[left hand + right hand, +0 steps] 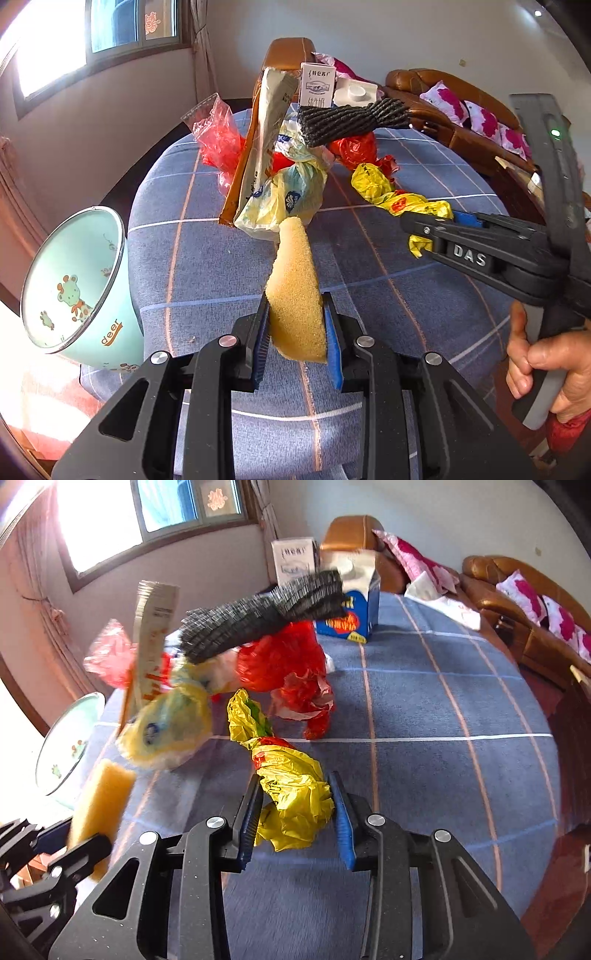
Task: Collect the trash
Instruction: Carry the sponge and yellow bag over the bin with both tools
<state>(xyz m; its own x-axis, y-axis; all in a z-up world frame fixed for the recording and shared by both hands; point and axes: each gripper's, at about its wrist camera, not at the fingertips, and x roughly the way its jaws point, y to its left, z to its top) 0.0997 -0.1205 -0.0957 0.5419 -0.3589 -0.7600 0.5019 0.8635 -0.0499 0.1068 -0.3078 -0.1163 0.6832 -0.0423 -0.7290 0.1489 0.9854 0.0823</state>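
left wrist view: jaws pinch a porous yellow sponge [295,291]; right jaws flank crinkled yellow plastic bag [291,794].

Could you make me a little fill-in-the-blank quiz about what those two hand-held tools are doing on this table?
1. The left tool is clamped on a yellow ____.
2. The crumpled plastic bag between the right tool's pads is mainly ____ in colour.
3. At the table's left edge stands a pale green ____ with cartoon animals.
4. The tablecloth is blue with a ____ pattern.

Missing words: sponge; yellow; bin; checked
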